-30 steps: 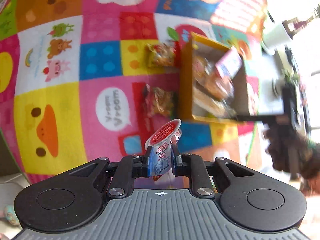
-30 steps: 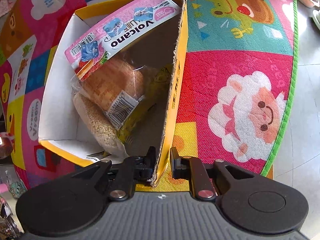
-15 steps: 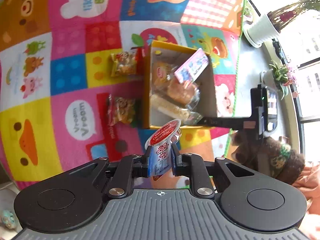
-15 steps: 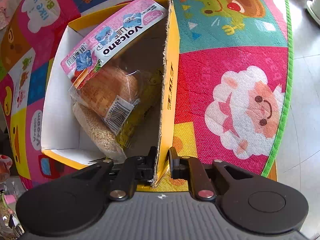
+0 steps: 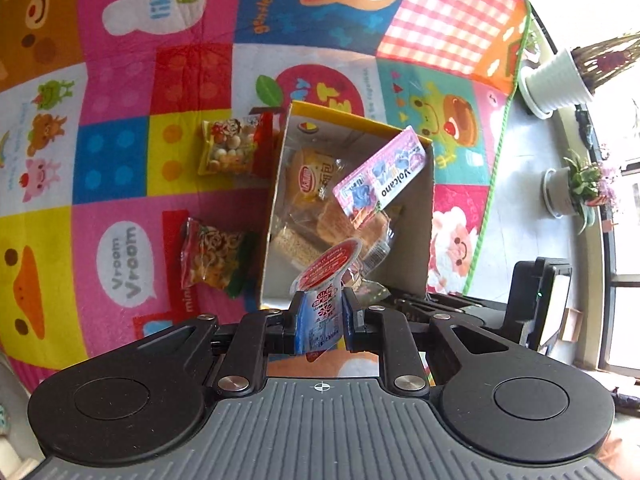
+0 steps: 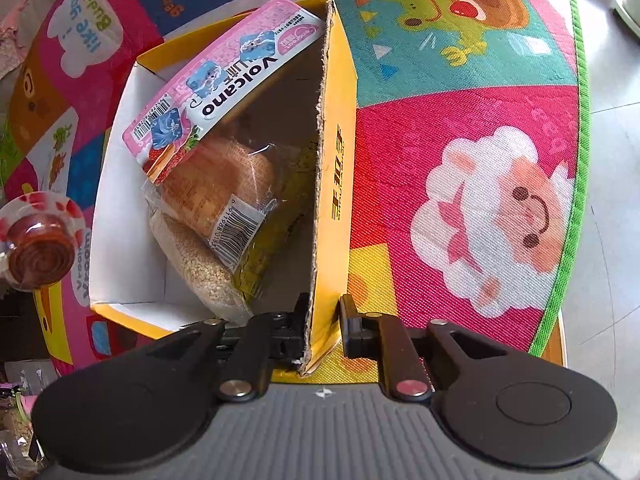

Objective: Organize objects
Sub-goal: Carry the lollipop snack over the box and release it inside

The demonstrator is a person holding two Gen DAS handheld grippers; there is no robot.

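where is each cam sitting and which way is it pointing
Left wrist: on the left gripper, looking steeply down at the play mat; its fingers clamp a jelly cup.
Right wrist: on the right gripper, looking steeply down; its fingers pinch the yellow box by its wall.
Shared: box, Volcano pack inside, jelly cup at the right view's left edge.
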